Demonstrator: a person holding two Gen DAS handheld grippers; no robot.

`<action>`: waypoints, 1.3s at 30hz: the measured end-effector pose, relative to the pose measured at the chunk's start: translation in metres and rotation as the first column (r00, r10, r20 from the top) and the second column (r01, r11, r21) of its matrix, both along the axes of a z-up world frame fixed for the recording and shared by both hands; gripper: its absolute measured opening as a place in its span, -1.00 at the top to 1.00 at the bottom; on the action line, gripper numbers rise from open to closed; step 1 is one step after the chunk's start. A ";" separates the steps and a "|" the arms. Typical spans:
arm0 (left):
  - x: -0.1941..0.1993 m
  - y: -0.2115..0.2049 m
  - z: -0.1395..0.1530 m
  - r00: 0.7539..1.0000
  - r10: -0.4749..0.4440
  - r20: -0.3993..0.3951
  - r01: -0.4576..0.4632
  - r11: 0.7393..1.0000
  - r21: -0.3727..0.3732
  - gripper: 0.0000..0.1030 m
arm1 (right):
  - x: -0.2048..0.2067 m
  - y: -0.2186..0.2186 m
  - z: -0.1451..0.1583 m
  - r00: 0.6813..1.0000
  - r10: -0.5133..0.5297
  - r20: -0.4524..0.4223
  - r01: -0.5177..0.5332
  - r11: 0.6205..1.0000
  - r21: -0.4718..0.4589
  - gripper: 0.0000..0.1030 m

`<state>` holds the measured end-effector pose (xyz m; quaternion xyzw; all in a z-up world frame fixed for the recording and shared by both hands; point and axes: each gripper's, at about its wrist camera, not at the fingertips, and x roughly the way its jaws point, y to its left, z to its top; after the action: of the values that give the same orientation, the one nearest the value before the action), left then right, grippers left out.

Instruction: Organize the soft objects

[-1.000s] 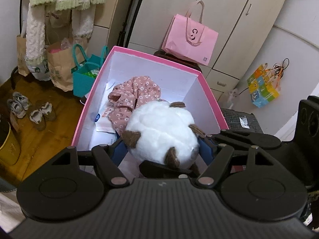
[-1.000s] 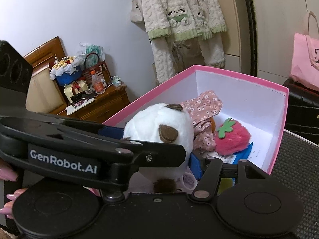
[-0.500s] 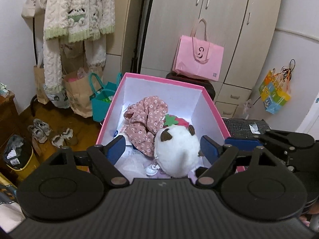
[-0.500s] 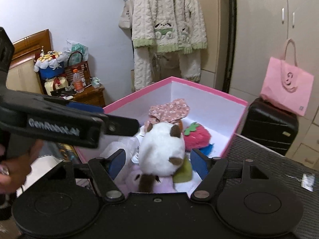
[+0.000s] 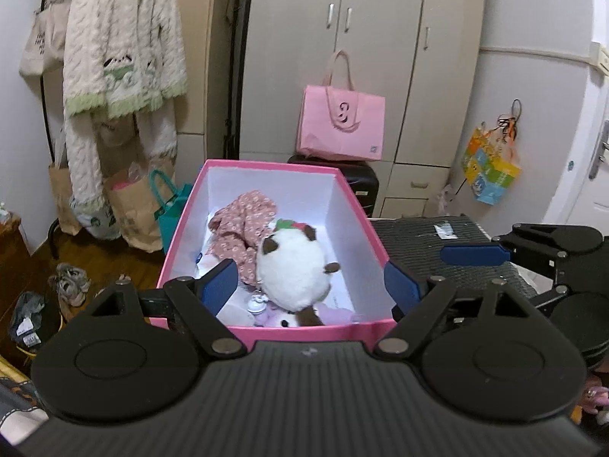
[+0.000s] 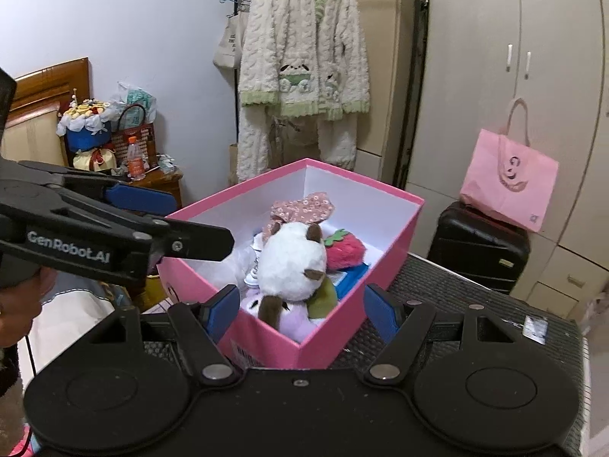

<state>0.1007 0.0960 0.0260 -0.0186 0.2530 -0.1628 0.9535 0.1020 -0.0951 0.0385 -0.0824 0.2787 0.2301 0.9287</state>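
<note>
Both grippers are seen with their blue pads spread wide and nothing between them. From the left wrist view, the left gripper (image 5: 310, 282) is held above the near end of a pink box (image 5: 365, 213), its jaws having just been opening, and no pad is pressed on anything. A white plush toy (image 5: 291, 264) with brown patches is seen lying inside the box, beyond and below the pads and clear of both. A flowered pink cloth (image 5: 239, 224) is bunched just behind the toy on its left, and a red strawberry plush (image 5: 291, 224) is partly hidden behind the toy's far end. A pale purple plush (image 5: 331, 314) is pinned under the toy at the near wall. The right gripper (image 5: 475, 255) is seen at the right edge, over a dark ribbed surface (image 5: 411, 240) beside the box. From the right wrist view, the right gripper (image 6: 300, 310) is held near the closest corner of the pink box (image 6: 396, 243), its jaws likewise having just been opening and left empty. The white plush toy (image 6: 293, 262) is seen resting in the box ahead of the pads, untouched, with the strawberry plush (image 6: 346, 249) just beside it on the right and the flowered cloth (image 6: 304, 207) behind it. The left gripper (image 6: 137, 213) is seen reaching in from the left, beside the box's left wall, with a hand (image 6: 23, 308) on its grip.
</note>
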 end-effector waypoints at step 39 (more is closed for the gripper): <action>-0.055 -0.042 -0.003 0.998 0.060 -0.002 -0.059 0.992 0.112 -1.00 | -0.083 -0.065 0.005 0.885 -0.465 -0.029 0.465 0.885 0.021 -0.96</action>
<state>0.0457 0.0539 0.0228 0.0270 0.2637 -0.1199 0.9567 0.0194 -0.1596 0.0431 0.0022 0.2977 0.0057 0.9547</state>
